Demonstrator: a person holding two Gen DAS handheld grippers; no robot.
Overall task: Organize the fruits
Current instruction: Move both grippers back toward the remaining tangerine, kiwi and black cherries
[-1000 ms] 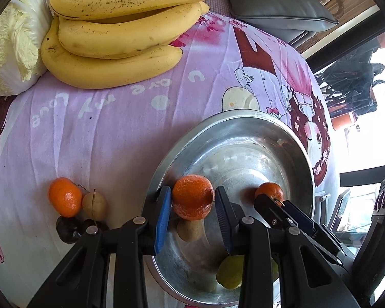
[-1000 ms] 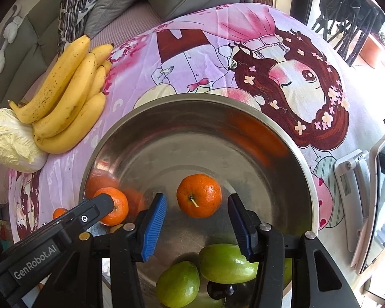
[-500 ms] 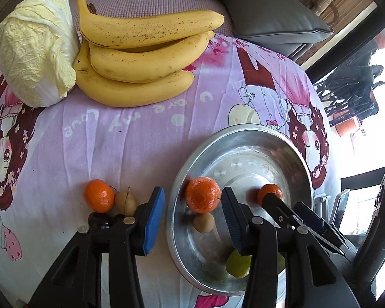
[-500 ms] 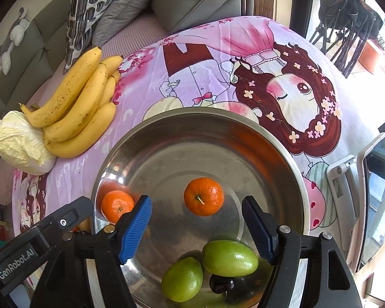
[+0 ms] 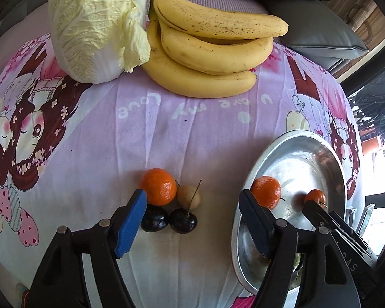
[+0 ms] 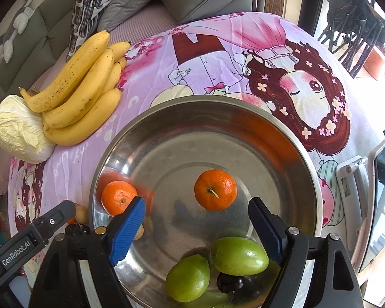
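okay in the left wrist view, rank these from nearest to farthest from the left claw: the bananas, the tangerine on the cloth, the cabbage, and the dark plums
1. The dark plums, just ahead of the left claw, between its open fingers.
2. The tangerine on the cloth, right behind the plums, toward the left finger.
3. The bananas and the cabbage, both at the far edge of the cloth; too close to call.

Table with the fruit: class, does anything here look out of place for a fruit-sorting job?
Yes: a napa cabbage, a vegetable, lies against the bananas. Also, a tangerine, a small brown fruit and two dark cherries sit on the cloth, outside the steel bowl.
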